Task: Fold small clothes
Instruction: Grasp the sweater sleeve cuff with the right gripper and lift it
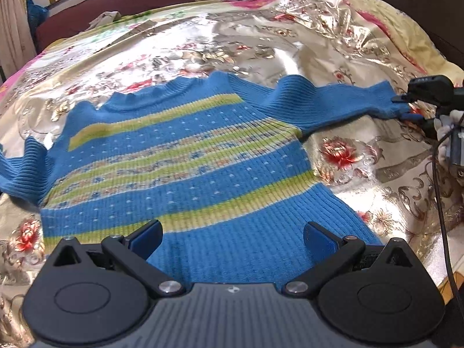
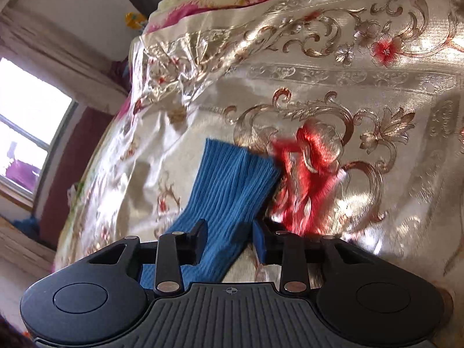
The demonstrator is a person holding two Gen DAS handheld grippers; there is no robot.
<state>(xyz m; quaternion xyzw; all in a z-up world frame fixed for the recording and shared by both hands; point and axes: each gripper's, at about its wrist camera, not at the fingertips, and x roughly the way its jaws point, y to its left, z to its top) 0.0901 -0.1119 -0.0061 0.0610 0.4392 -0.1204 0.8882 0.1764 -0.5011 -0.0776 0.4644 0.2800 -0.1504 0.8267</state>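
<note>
Blue striped sweater (image 1: 179, 156) flat on bed (image 1: 348, 58); left tongs (image 1: 233, 233) wide over hem, right tongs (image 2: 230, 239) half-narrowed around sleeve cuff (image 2: 232, 179) at 3 o'clock.

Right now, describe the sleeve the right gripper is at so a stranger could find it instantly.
Start at the shiny gold floral bedspread, where a blue sweater with lime-green stripes lies flat. Follow its plain blue ribbed sleeve out sideways to the cuff beside a red embroidered flower. Unlike the bunched opposite sleeve, it lies stretched out, its cuff between the right gripper's jaws.

Blue striped knit sweater (image 1: 185, 156) flat on bedspread (sleeves outstretched)
</note>
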